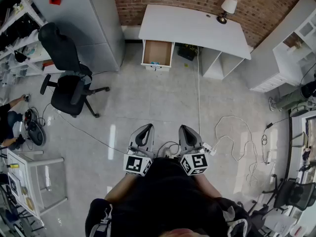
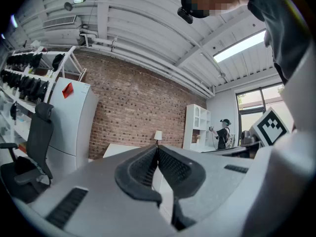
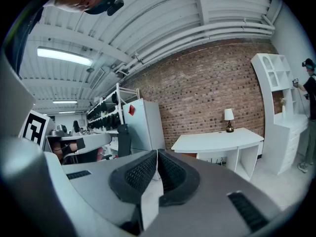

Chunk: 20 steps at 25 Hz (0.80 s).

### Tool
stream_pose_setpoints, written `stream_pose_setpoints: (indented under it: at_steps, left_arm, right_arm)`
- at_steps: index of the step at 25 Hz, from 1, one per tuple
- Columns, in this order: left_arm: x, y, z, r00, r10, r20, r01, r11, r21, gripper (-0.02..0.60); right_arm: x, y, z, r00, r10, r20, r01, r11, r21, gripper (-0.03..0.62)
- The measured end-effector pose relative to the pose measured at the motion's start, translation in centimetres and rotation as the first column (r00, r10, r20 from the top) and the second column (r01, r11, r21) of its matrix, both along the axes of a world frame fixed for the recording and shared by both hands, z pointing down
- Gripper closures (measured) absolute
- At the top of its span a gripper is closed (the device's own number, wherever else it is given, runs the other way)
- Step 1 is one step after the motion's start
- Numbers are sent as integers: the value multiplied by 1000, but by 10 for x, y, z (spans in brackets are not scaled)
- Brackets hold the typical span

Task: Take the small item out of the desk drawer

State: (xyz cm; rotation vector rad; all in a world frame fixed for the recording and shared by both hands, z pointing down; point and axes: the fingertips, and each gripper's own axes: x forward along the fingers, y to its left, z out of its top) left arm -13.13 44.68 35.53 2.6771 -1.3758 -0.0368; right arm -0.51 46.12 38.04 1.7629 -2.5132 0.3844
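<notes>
Both tools idle at waist level, well apart from the desk (image 1: 192,26). Left gripper (image 1: 144,132): pads pressed together, nothing between. Right gripper (image 1: 186,132): likewise closed and empty. The drawer (image 1: 159,47) stands pulled out; a small bluish item (image 1: 154,62) lies near its front edge (too small to identify). Risks from here: a white cable (image 1: 199,98) runs across the floor along the walking line and could snag a foot. Jaws not spread before reaching in would push the item deeper rather than pinch it.
</notes>
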Motion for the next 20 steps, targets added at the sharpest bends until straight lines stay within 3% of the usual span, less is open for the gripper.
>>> stream_pose_setpoints:
  at_steps: [20]
  left_arm:
    - [53, 10, -3, 999, -36, 21, 36, 999, 1, 572]
  right_arm:
    - [50, 8, 2, 997, -56, 62, 56, 998, 5, 565]
